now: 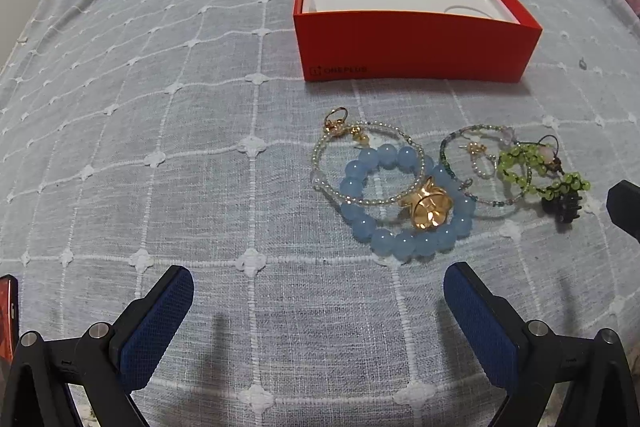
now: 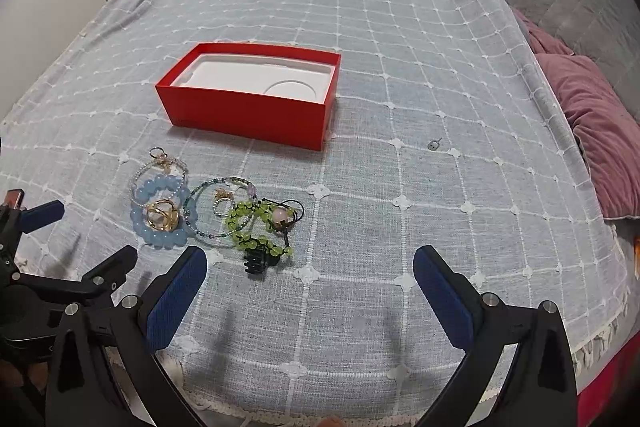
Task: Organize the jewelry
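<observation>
Soft quilted bed (image 2: 400,87), red box (image 2: 248,115) just beyond tangled jewelry (image 1: 432,187). Both grippers' jaws spread wide, holding nothing. Risk: overlapping bracelets snagging, dragging neighbours along when lifted.

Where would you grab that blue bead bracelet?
Probably the near arc of the blue bracelet, pinched from above with one finger inside the loop and one outside. It lies flat, and the gold ring and pearl bracelet overlap its far and right parts.

Low wrist views, perhaps overlapping bedspread (image 1: 160,107)
</observation>
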### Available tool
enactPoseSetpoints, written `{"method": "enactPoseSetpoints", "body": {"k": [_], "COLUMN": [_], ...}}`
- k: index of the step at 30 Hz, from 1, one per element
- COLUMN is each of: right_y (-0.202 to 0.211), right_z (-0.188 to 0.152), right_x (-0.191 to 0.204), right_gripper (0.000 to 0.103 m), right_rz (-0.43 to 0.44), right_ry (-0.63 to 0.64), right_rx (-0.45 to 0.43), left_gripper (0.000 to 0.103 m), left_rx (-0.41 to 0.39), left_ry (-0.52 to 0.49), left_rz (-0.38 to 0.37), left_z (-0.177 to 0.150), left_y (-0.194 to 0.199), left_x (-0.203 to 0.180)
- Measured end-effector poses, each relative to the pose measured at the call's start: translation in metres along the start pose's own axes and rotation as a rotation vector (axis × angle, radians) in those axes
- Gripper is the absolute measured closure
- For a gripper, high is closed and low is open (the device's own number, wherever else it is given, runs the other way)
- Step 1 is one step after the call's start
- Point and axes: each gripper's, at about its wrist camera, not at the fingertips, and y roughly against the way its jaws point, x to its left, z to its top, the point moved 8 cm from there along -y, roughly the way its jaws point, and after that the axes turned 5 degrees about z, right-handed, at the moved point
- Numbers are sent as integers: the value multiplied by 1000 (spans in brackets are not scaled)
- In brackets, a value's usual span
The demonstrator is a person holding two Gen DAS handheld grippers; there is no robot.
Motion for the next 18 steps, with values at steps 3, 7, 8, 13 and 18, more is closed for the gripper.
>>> {"method": "enactPoseSetpoints", "body": {"k": [3,7,8,13,18], "right_y": [-2,-4,-5,-4,-5], "right_z": [-1,-4,-4,-3,-3], "right_x": [1,5,5,5,4], "right_gripper": [0,0,0,0,0], "right_rz": [-2,-1,-2,-2,0], "right_ry": [6,19,22,16,13], "right_rx": [3,14,15,13,17], "left_gripper": [0,0,0,0,0], "left_rx": [-1,-2,-1,3,6], "left_ry": [3,2,0,-1,2], "left_rz": [-3,-5,-7,-7,-6], "left_z": [0,0,-1,-1,-1], "left_y": [0,0,-1,-2,-4], "left_x": [0,-1,-2,-4,-3]}}
